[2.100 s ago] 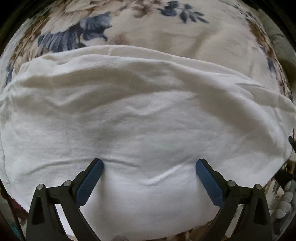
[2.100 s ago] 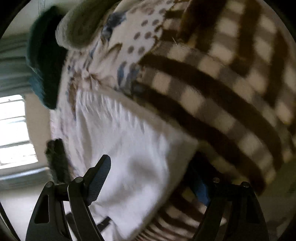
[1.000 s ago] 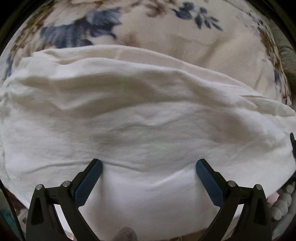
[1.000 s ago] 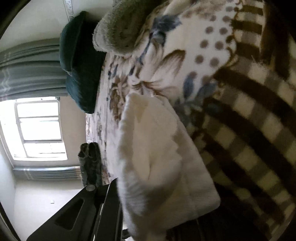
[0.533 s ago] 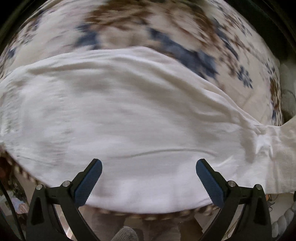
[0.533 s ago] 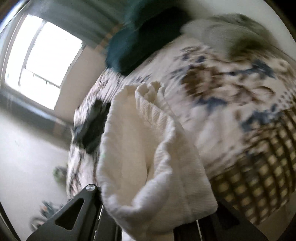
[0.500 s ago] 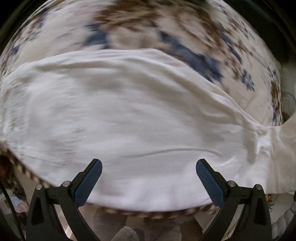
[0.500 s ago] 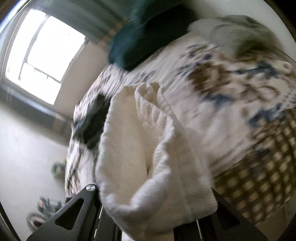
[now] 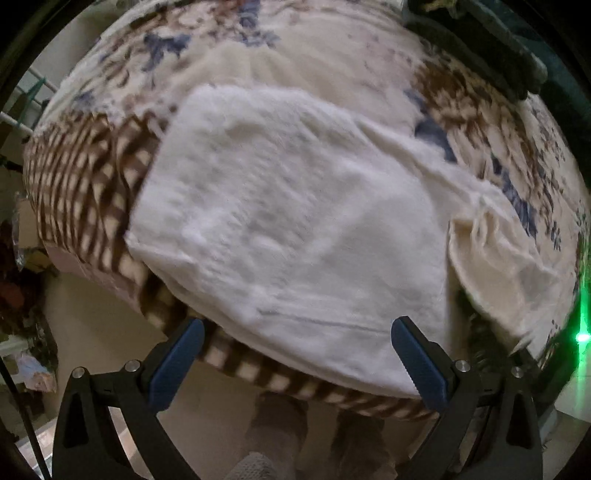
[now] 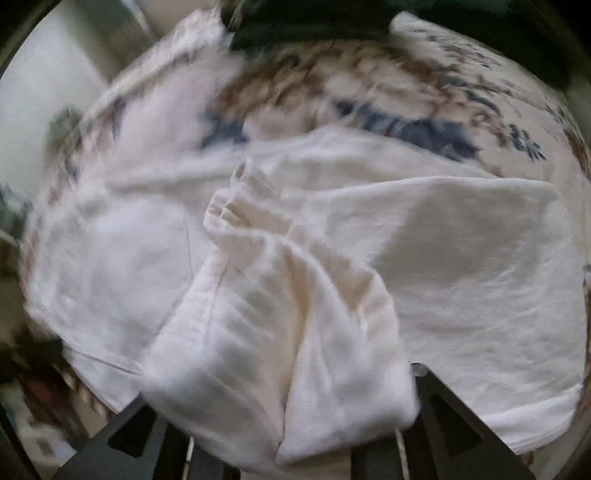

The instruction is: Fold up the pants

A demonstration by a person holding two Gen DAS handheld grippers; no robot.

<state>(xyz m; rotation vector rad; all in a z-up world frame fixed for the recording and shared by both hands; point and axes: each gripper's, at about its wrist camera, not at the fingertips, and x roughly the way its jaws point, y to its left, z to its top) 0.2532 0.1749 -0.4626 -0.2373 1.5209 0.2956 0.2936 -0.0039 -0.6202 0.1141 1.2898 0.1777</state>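
Observation:
White pants [image 9: 295, 221] lie spread on a bed with a floral and brown-striped blanket [image 9: 85, 177]. My left gripper [image 9: 299, 365] is open and empty, held above the bed's near edge, its blue pads [image 9: 413, 354] clear of the cloth. My right gripper [image 10: 291, 432] is shut on a bunched end of the pants [image 10: 280, 332], which drapes over its fingers and hides them. The lifted end also shows at the right of the left wrist view [image 9: 495, 258]. The rest of the pants [image 10: 461, 266] lies flat beyond it.
The bed edge [image 9: 258, 369] runs below the pants, with beige floor [image 9: 110, 332] under it. A dark pillow [image 10: 314, 22] lies at the bed's far end. Clutter [image 9: 22, 280] stands at the left.
My left gripper has pulled back and up from the pants, so the bed edge and floor show. My right gripper has swung round over the bed, carrying the gripped end of the pants.

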